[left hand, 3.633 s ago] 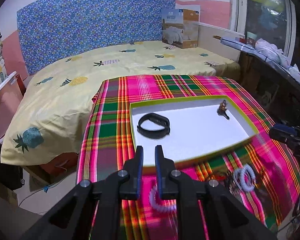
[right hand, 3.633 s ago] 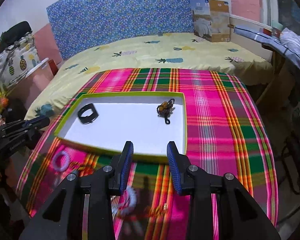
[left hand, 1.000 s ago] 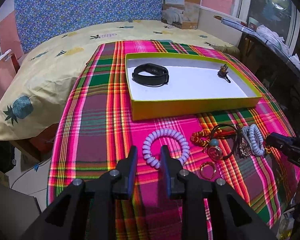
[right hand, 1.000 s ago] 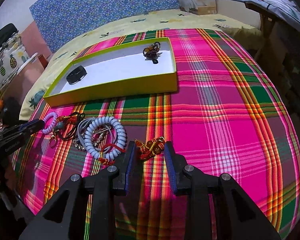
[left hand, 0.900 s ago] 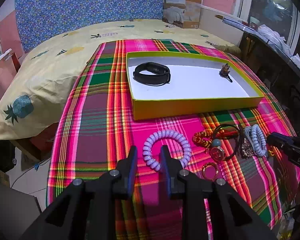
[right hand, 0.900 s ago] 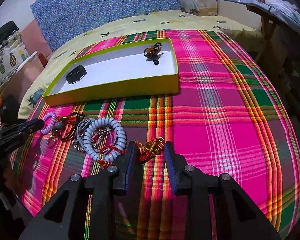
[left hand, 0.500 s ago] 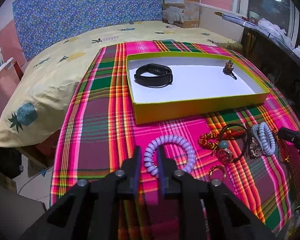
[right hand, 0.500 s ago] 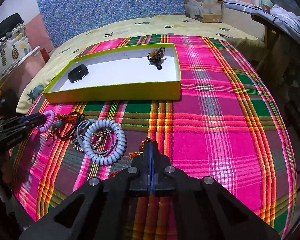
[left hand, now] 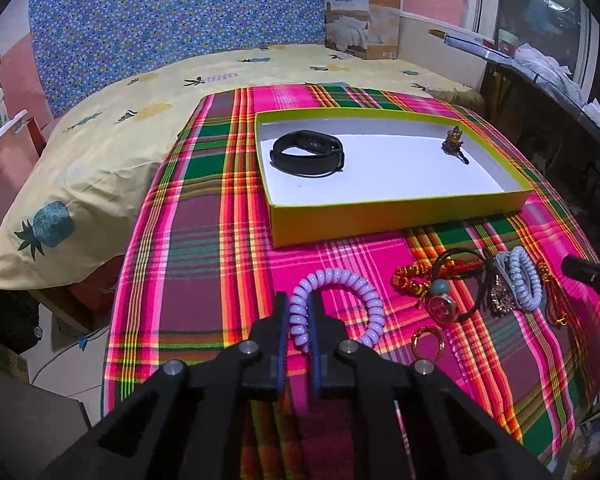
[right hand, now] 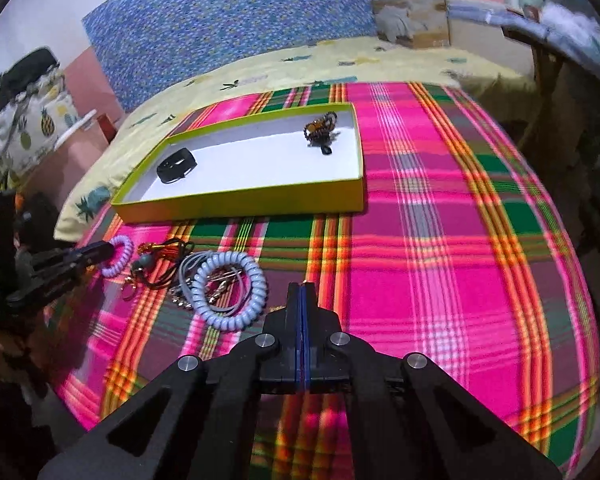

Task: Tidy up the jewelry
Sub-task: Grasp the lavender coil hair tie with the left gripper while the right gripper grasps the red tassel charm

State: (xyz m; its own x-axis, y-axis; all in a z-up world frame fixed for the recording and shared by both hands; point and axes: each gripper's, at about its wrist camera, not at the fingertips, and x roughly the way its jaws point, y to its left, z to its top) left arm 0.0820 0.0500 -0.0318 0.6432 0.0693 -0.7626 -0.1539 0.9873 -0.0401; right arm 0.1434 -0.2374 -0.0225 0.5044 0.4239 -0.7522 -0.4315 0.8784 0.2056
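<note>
My left gripper (left hand: pixel 299 304) is shut on the near side of a lilac coil bracelet (left hand: pixel 352 286), also seen in the right wrist view (right hand: pixel 120 258). My right gripper (right hand: pixel 302 294) is shut; the red-gold charm it closed over is hidden by its fingers. A green box (left hand: pixel 400 216) with a white floor holds a black band (left hand: pixel 308 154) and a brown beaded charm (left hand: pixel 452 142). A pile of jewelry lies in front of the box: a pale blue coil bracelet (right hand: pixel 230 294), a red cord piece (left hand: pixel 416 274) and a gold ring (left hand: pixel 428 342).
A pink plaid cloth (right hand: pixel 440 240) covers the table. A bed with a yellow pineapple sheet (left hand: pixel 112 136) lies behind and to the left. A dark shelf with clothes (left hand: pixel 548 80) stands at the right. The table edge drops off near me.
My left gripper closed on the lilac coil bracelet. My right gripper closed over the red-gold charm, which is hidden now, and its view has tilted and shifted.
</note>
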